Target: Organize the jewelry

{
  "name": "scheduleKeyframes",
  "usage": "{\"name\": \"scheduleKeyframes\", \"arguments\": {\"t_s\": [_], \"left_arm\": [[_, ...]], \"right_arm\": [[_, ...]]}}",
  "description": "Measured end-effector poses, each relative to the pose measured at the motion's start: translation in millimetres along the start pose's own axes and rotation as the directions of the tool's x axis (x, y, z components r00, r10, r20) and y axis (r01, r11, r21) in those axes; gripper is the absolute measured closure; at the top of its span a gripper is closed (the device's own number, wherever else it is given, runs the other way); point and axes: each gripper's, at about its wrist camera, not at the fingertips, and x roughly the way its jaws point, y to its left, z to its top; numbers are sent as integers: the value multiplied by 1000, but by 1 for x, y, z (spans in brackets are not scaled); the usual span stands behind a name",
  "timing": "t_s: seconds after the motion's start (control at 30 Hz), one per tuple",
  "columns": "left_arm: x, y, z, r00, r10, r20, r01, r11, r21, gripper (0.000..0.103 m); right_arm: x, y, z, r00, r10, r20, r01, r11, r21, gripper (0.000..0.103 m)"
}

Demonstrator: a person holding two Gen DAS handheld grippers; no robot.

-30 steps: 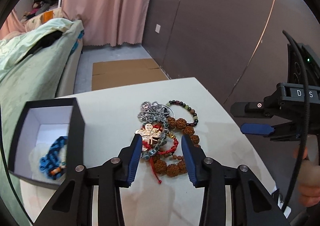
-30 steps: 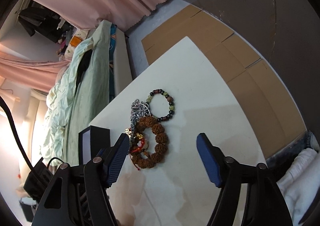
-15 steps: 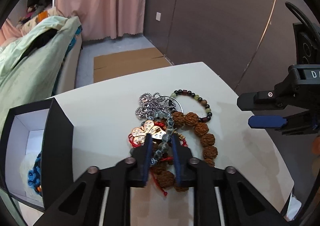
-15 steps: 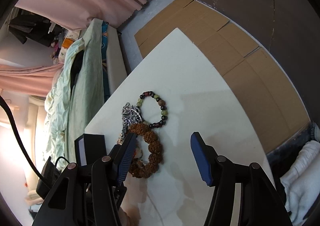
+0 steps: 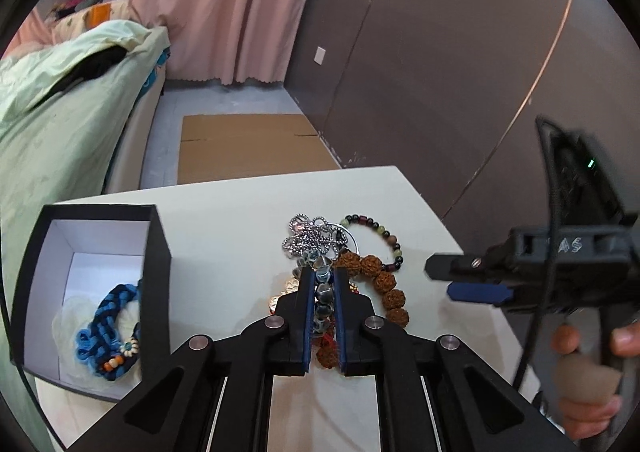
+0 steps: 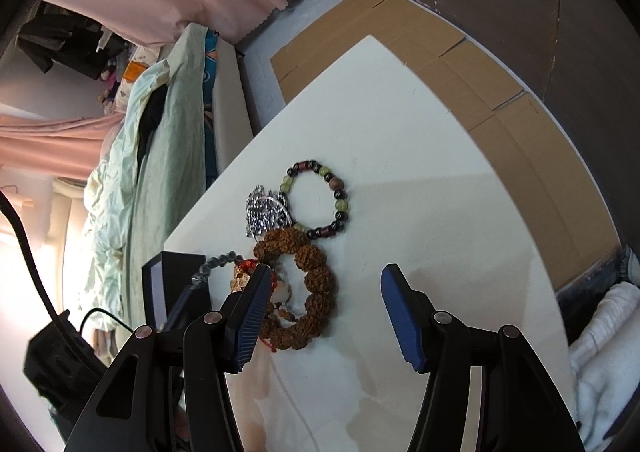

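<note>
The left gripper [image 5: 323,284] is pinching a grey bead strand [image 5: 322,292] between its blue pads, at the near side of the jewelry pile [image 5: 344,280] on the white table [image 5: 224,236]. The right gripper [image 6: 324,316] is hovering with its fingers spread wide and nothing between them, off at 3 o'clock of the pile in the left view.

The strand is looking light, limp and glossy, so it is probably going to droop and swing once raised, and smooth beads may slip through a loose pinch. It is lying tangled among a red cord [image 6: 250,265], a gold charm [image 5: 282,292] and the brown seed bracelet [image 6: 312,284], so neighbours are likely to be dragging along; a slow lift seems wise, with the free gripper able to hold the pile down.

The open box [image 5: 100,292] is sitting at 9 o'clock of the pile, well apart, with a blue braided piece [image 5: 106,326] already inside. Its tall dark wall is facing the pile, so the strand is needing to clear that rim. The table between them is bare; the table's right edge is running near the pile at 3 o'clock.
</note>
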Motion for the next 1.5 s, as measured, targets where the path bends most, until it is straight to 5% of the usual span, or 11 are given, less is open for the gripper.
{"name": "scheduleKeyframes", "arguments": {"t_s": [0.47, 0.57, 0.63, 0.93, 1.5], "left_arm": [[-55, 17, 5, 989, -112, 97, 120, 990, -78, 94], [-66, 19, 4, 988, -104, 114, 113, 991, -76, 94], [-72, 21, 2, 988, -102, 118, 112, 991, -79, 94], [-108, 29, 0, 981, -73, 179, 89, 993, -79, 94], [-143, 76, 0, 967, -8, 256, 51, 985, -163, 94]], "right_arm": [[31, 32, -15, 982, -190, 14, 190, 972, -139, 54], [36, 37, -19, 974, -224, 17, 223, 959, -175, 83], [34, 39, -20, 974, -225, 32, 227, 957, -181, 84], [-10, 57, -31, 989, -69, 131, 94, 976, -197, 84], [-34, 116, -63, 959, 137, 248, -75, 967, -244, 84]]}}
